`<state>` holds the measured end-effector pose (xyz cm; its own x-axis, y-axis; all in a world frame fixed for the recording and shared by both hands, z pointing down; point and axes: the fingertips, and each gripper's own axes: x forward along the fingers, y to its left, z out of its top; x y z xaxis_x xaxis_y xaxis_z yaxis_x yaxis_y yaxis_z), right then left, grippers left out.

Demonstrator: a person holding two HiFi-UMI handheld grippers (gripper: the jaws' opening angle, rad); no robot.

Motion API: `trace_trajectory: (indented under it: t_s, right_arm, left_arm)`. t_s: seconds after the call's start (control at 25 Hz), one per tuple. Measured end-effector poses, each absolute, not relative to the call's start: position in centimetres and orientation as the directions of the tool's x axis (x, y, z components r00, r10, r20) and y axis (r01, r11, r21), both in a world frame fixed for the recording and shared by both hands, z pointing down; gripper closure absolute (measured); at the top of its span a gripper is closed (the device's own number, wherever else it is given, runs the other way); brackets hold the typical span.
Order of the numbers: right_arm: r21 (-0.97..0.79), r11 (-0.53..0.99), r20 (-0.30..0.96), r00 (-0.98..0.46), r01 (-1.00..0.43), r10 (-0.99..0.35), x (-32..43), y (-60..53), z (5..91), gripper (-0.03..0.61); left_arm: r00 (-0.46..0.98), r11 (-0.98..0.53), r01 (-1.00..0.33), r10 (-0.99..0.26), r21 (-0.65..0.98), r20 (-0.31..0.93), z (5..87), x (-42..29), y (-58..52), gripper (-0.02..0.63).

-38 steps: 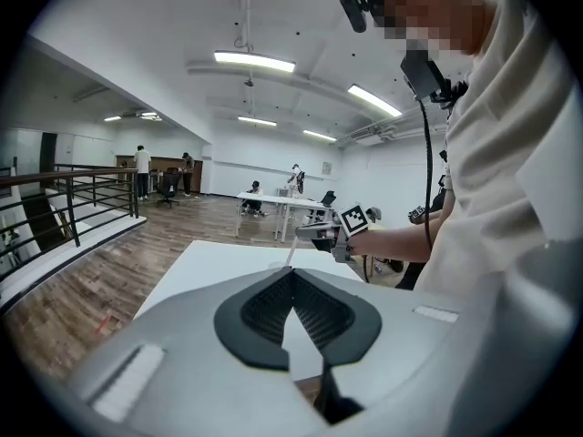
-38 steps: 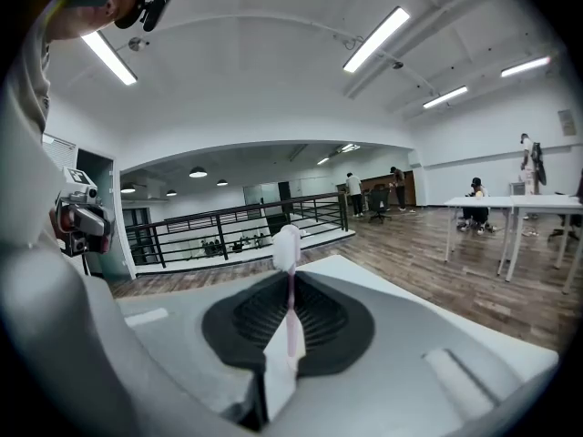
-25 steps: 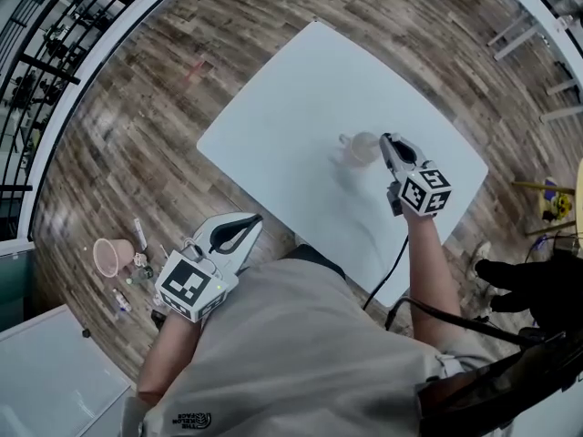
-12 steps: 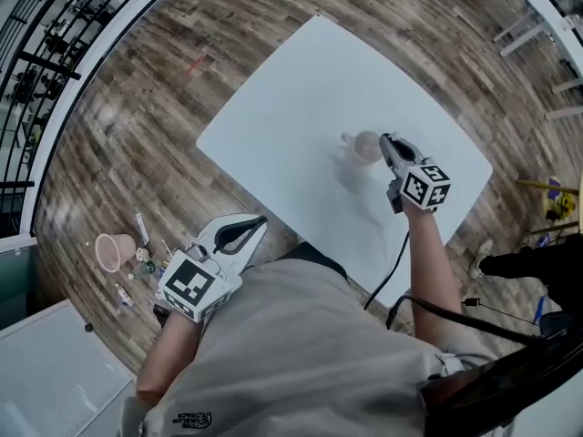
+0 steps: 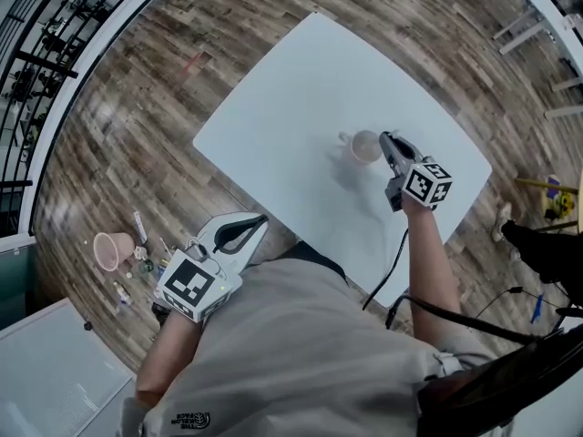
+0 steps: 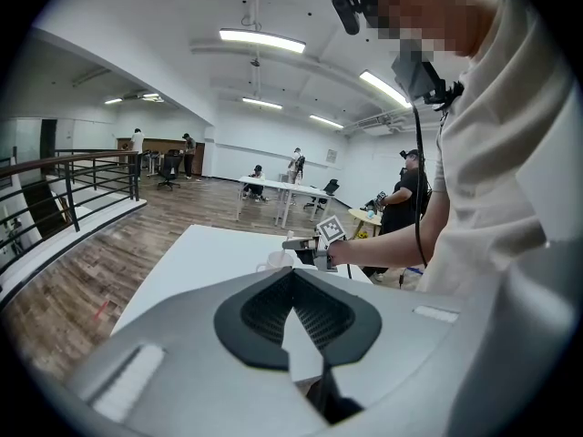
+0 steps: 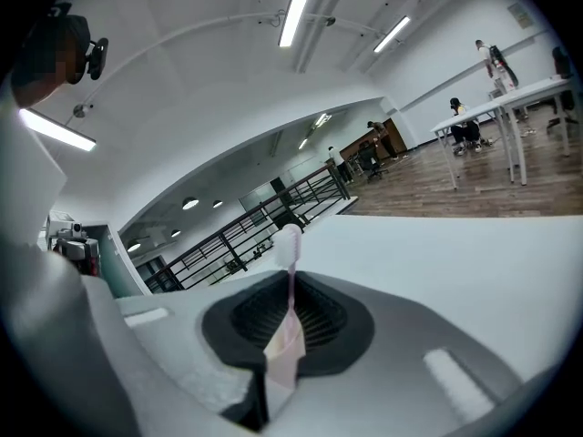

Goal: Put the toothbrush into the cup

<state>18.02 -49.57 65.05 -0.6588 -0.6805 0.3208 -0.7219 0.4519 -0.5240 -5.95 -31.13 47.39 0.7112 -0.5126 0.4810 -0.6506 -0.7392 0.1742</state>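
The right gripper (image 5: 387,141) reaches in over the white table (image 5: 282,98), its tips just beside the rim of the pale cup (image 5: 364,147). Its jaws are clamped narrow on the pink toothbrush (image 7: 290,253), which stands up between them with the bristle head on top. Whether the lower end has reached the cup, I can't tell. The cup sits in the half of the table nearer the person, not far from the right-hand edge. The whole far side of the tabletop is bare, with plenty of room there. The left gripper (image 5: 258,220) hangs off the near edge beside the person's torso, jaws together with nothing between them. On the wooden floor (image 5: 137,126) to the left, well apart from the table, lie a pink tumbler (image 5: 113,248) and some small bits I can't make out.
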Motion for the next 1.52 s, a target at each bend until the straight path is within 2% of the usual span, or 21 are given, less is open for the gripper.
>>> trace_trajectory:
  t_s: [0.44,0.96,1.28,1.52]
  right_arm:
    - [-0.569,0.445,0.298,-0.678,-0.692,-0.672,18.2,-50.0,65.4,0.558]
    - [-0.510,0.427,0.370,-0.638,-0.747,-0.675,18.1,-49.6,65.6,0.541]
    - [-0.476,0.411,0.424,-0.613,-0.777,-0.667,17.5,-48.6,65.8,0.477]
    - [-0.424,0.313,0.509,-0.510,-0.850,-0.694,19.2,-47.3,66.8,0.436]
  left_arm:
    - [0.707,-0.733,-0.658,-0.522,0.172,0.478,47.2,-6.6,-31.0,0.609]
    - [0.710,-0.732,-0.662,-0.541,0.163,0.451,46.5,-7.5,-30.2,0.609]
    - [0.710,-0.729,-0.666,-0.558,0.154,0.429,46.0,-9.1,-28.9,0.609]
    - [0.723,-0.741,-0.656,-0.563,0.142,0.401,45.8,-10.3,-27.1,0.609]
